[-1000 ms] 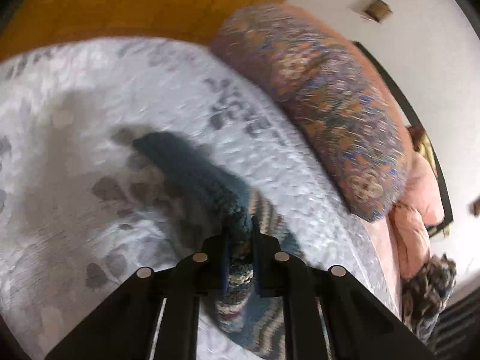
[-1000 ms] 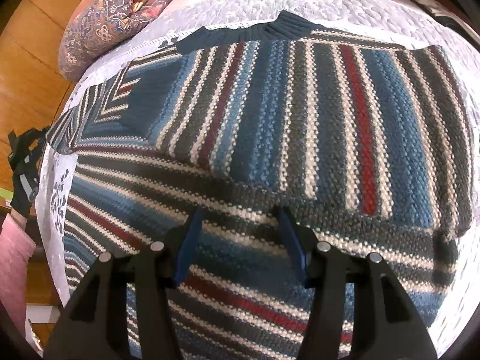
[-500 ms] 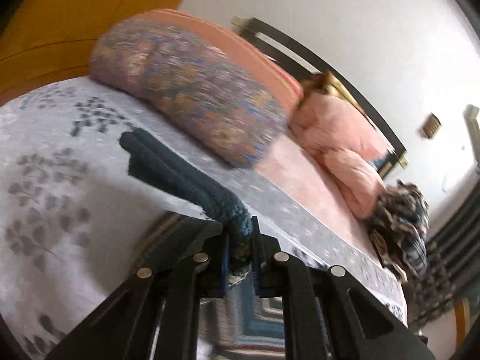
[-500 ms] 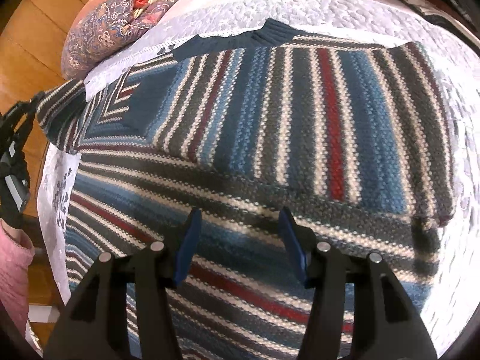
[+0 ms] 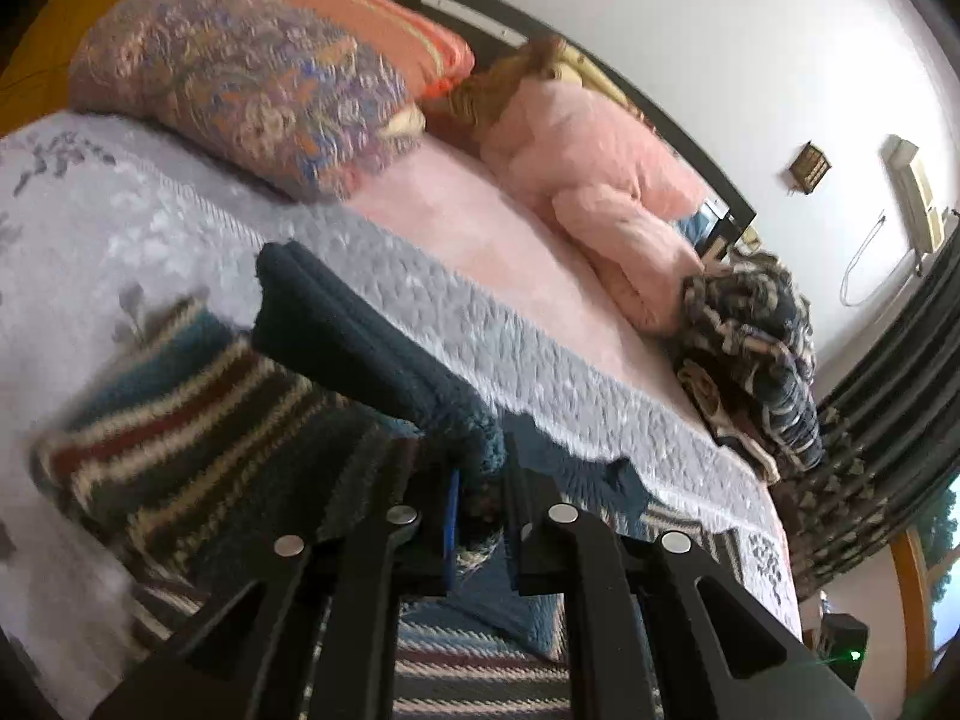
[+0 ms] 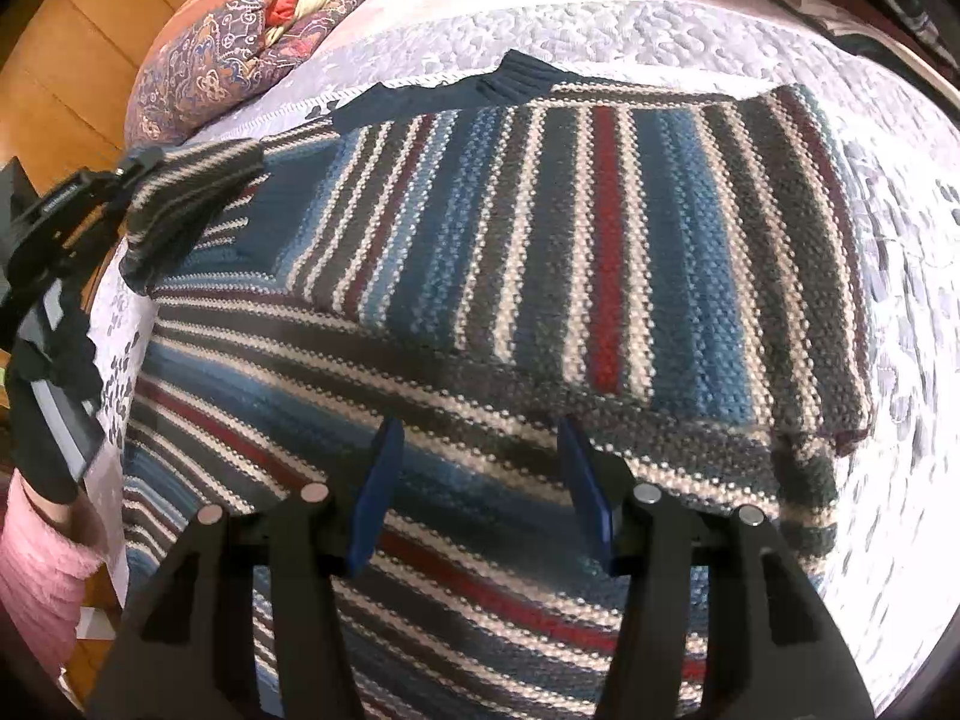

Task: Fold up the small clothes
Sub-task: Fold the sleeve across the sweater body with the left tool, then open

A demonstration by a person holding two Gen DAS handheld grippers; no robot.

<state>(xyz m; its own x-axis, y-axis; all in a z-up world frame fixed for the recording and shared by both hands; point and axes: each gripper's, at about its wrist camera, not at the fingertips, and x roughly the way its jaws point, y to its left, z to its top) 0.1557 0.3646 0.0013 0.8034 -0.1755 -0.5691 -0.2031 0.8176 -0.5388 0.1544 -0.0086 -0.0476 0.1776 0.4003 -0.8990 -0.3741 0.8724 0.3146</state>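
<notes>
A striped knitted sweater [image 6: 540,276] in blue, grey, white and red lies spread on the bed, its right side folded in. My left gripper [image 5: 480,480] is shut on the sweater's sleeve, whose dark blue cuff [image 5: 354,336] juts forward past the fingers. The right wrist view shows the left gripper [image 6: 90,204] at the far left, lifting the striped sleeve [image 6: 192,198] off the bed and over the sweater's edge. My right gripper [image 6: 477,480] hovers open above the sweater's lower part, with nothing between its blue pads.
The bed has a pale lilac quilted cover [image 6: 660,36]. A patterned pillow [image 5: 240,78] and pink bedding [image 5: 600,180] lie near the headboard, with a dark heap of clothes [image 5: 750,348] beside them. A pink sleeve [image 6: 42,570] shows at lower left.
The left gripper has lifted the sleeve and carried it inward over the sweater's edge, swinging its view toward the headboard. The right gripper has stayed open and barely moved.
</notes>
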